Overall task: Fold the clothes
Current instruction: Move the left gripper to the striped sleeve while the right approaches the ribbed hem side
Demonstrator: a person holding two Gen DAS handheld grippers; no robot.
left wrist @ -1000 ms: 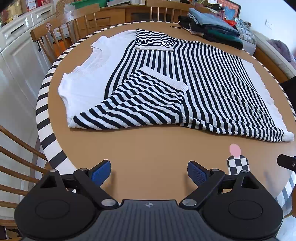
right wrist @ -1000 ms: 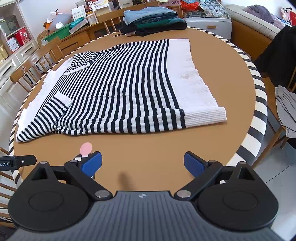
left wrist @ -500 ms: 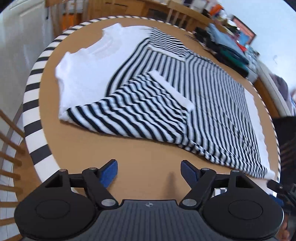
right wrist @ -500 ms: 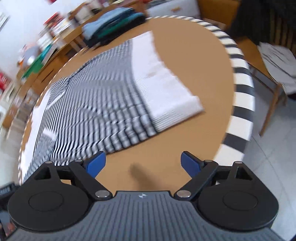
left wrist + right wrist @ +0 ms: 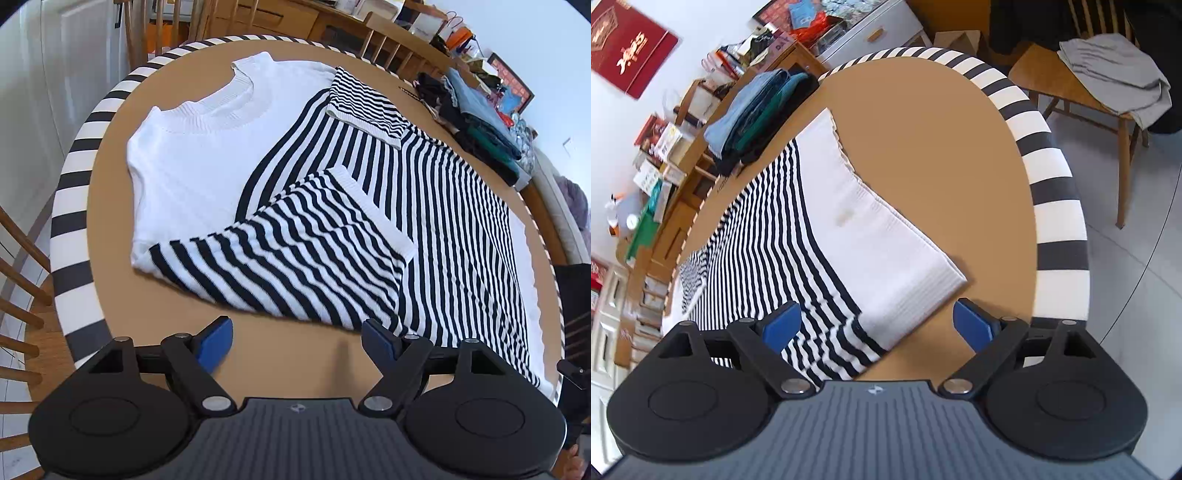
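Blue-padded, your left gripper [image 5: 295, 334] and right gripper [image 5: 877, 323] both gape wide, holding nothing, at the table's [image 5: 295, 354] near edge. Beyond them the ribbed-knit striped sweater [image 5: 424, 206] lies flat mid-table, both sleeves folded inward; its body remains unfolded. Folded clothes [image 5: 491, 129] sit stacked at the far edge.

A home dining room: round table [image 5: 92, 206], wooden chairs [image 5: 1082, 99], cluttered shelves [image 5: 665, 147].

Left wrist view sits low at the counter's [image 5: 79, 236] near edge, facing across the sweater's [image 5: 207, 166] collar end. Right wrist view, tilted, hovers close over the sweater's [image 5: 886, 251] hem corner. Both share the sweater and the far-edge clothes stack [image 5: 480, 122].
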